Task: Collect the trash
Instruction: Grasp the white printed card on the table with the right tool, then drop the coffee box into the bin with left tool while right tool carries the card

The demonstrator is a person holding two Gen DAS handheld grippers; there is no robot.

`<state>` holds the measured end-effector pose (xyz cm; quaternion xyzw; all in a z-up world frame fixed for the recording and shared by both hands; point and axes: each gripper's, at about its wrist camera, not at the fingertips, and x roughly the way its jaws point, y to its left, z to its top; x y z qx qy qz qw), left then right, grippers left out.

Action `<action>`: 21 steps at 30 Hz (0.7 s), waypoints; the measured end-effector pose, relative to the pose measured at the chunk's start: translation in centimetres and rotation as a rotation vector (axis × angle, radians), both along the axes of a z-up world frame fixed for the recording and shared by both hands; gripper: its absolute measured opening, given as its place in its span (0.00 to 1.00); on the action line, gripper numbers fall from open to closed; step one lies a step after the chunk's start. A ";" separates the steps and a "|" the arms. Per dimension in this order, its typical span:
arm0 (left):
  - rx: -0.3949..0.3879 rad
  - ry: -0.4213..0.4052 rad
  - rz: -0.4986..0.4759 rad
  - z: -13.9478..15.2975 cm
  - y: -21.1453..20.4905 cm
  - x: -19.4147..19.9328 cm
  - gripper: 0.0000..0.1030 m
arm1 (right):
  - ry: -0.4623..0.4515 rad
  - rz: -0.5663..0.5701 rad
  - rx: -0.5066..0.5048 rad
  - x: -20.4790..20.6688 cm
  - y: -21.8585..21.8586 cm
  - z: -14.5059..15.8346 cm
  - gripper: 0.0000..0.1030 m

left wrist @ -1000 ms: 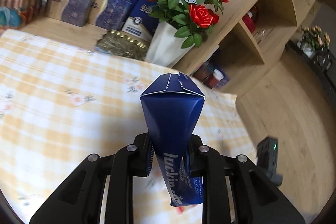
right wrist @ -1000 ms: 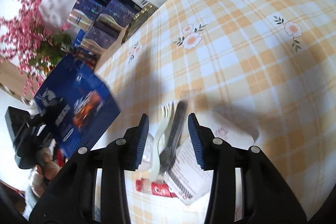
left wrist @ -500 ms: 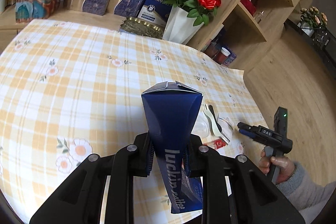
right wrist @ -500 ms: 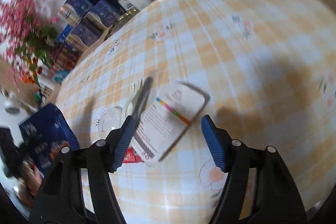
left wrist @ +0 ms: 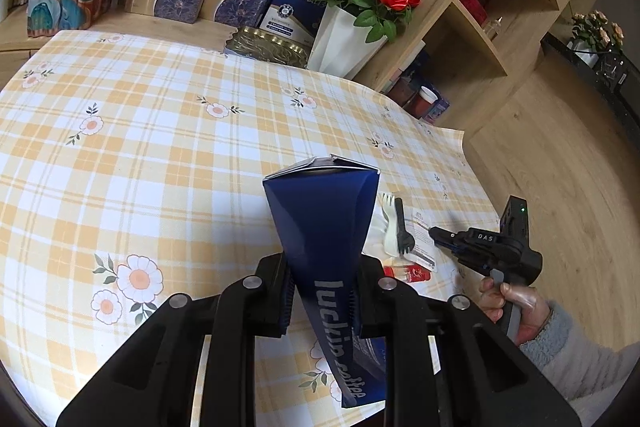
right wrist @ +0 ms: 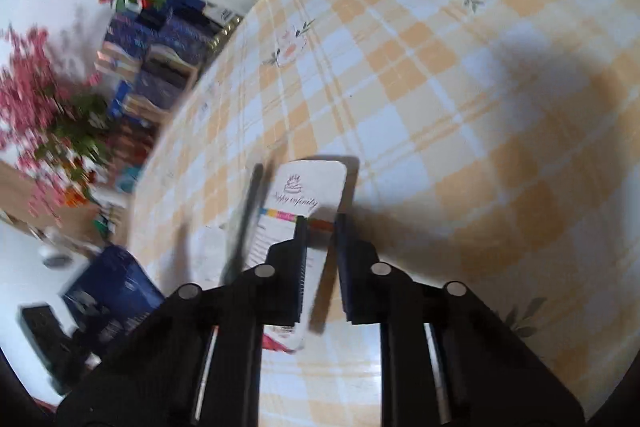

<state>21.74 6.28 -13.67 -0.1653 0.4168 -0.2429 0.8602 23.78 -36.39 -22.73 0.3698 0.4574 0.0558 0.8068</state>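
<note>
My left gripper (left wrist: 320, 301) is clamped on a blue paper coffee bag (left wrist: 325, 235), held above the checked tablecloth (left wrist: 168, 155). My right gripper (right wrist: 320, 247) has its jaws close around the white printed card (right wrist: 304, 203), but the picture is blurred and I cannot tell if they grip it. The card lies on the cloth beside a black fork (left wrist: 401, 227), a white fork (left wrist: 389, 229) and a red wrapper (left wrist: 408, 273).

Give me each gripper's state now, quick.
Left gripper: shut on the blue Luckin Coffee paper bag.
Right gripper: fingers narrowed around the white card; a firm grip cannot be told.
</note>
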 end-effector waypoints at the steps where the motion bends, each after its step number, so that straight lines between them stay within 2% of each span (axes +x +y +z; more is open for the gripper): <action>1: 0.000 -0.001 -0.002 0.0 -0.1 0.0 0.20 | -0.031 -0.005 0.010 -0.3 -0.1 0.6 0.08; 6: 0.010 -0.011 -0.015 0.4 -0.6 -0.3 0.20 | -0.129 -0.030 0.004 -1.4 -0.7 3.8 0.05; 11: 0.009 -0.035 -0.033 1.5 -1.1 -1.0 0.20 | -0.226 -0.019 -0.129 -2.4 -0.8 8.2 0.05; 21: 0.023 -0.081 -0.079 4.3 -1.8 -4.3 0.20 | -0.286 0.032 -0.187 -6.1 -0.4 12.0 0.05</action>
